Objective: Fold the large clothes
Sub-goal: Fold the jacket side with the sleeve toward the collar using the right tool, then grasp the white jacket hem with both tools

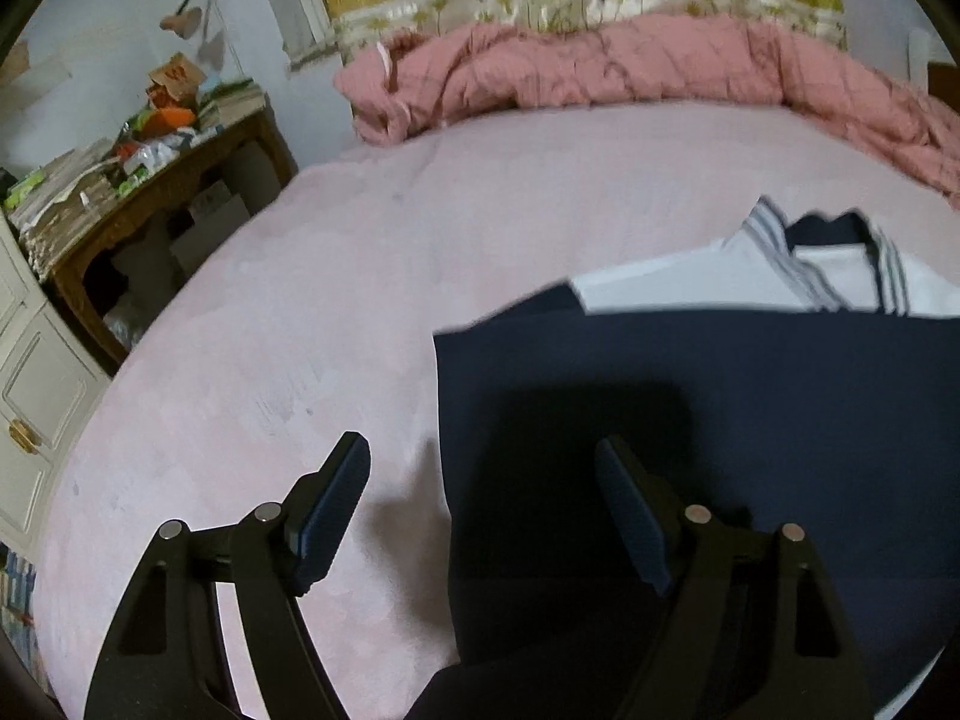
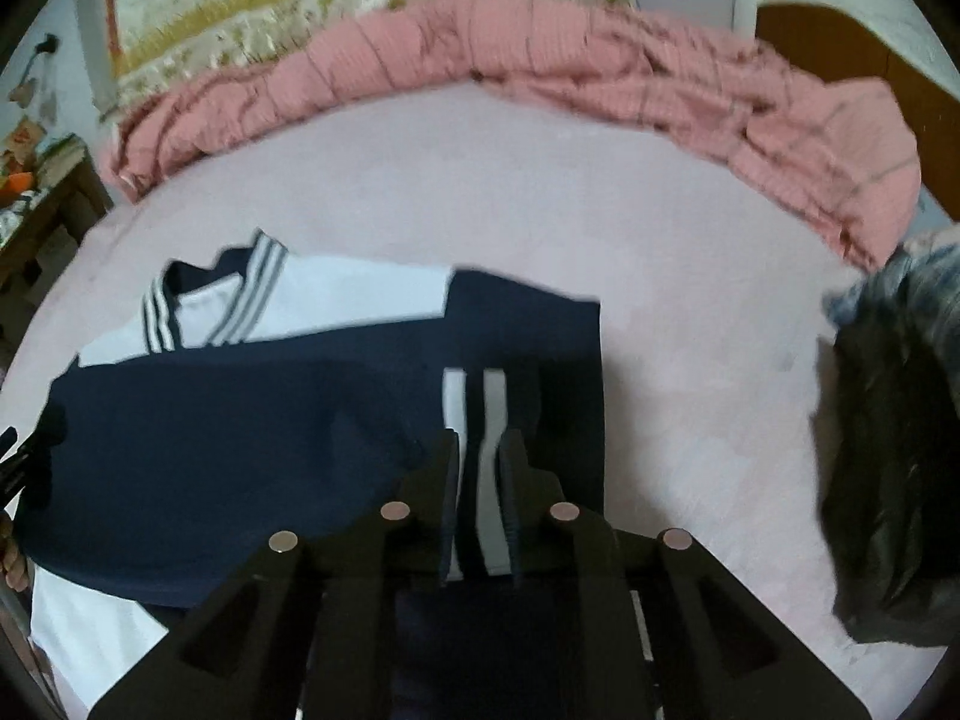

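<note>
Left tool [image 1: 480, 480] gapes wide, empty, straddling the left edge of the navy-and-white garment [image 1: 690, 396] on the bed [image 1: 270, 330]; right tool [image 2: 480, 462] is pinched onto its striped part [image 2: 474, 420], collar farther ahead; the right tool looks better placed.

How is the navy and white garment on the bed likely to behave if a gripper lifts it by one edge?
The garment will probably drape and sag, since it lies flat in soft folded layers on the bed. Its folds may well slide open, as nothing pins them. It looks light, though its thickness is hard to judge.
</note>
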The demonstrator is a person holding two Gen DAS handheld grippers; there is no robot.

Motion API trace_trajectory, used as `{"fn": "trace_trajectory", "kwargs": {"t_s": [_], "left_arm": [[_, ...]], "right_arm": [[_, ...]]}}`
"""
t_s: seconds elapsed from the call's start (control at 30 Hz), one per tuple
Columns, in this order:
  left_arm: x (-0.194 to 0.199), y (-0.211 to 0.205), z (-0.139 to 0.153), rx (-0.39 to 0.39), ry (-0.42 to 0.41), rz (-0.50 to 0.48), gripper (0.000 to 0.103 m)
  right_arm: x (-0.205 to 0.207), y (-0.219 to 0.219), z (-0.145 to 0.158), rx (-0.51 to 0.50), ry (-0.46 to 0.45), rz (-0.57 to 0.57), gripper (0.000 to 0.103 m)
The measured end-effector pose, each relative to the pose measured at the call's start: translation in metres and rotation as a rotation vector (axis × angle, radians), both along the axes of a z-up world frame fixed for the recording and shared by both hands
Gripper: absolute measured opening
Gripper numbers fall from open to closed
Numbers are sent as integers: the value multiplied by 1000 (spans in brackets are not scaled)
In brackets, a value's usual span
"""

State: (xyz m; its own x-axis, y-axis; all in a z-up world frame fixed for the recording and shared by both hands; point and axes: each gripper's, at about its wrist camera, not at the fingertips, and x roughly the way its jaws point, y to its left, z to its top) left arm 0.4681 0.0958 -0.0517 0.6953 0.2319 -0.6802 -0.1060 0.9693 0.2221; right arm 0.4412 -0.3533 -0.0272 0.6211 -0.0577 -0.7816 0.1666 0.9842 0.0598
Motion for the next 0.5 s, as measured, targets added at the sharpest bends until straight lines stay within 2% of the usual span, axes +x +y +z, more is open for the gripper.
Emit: {"fn": "trace_trajectory", "kwargs": {"t_s": [0.1, 0.2, 0.27, 0.3, 0.33, 0.4, 0.47, 0.5], "left_arm": [[-23, -6, 36, -64, -126, -25, 77], [-58, -16, 76, -87, -277, -75, 77], [-81, -23, 99, -94, -376, -98, 79], [-93, -27, 110, -96, -420, -104, 83], [-103, -31, 120, -97, -458, -107, 86], [-122, -35, 136, -101, -531, -120, 92], [-140, -39, 148, -100, -596, -131, 98], [-148, -42, 153, -98, -629, -133, 102]], "right_arm": [[-9, 8, 17, 8, -52, 26, 17], [-30, 23, 45, 13, -160, 64, 19], [-46, 33, 63, 17, -227, 107, 31], [-56, 39, 72, 12, -262, 127, 42], [-66, 45, 79, 1, -297, 145, 48], [-81, 56, 94, -27, -357, 170, 52], [-94, 65, 105, -39, -399, 177, 69], [-102, 69, 112, -43, -429, 175, 85]]}}
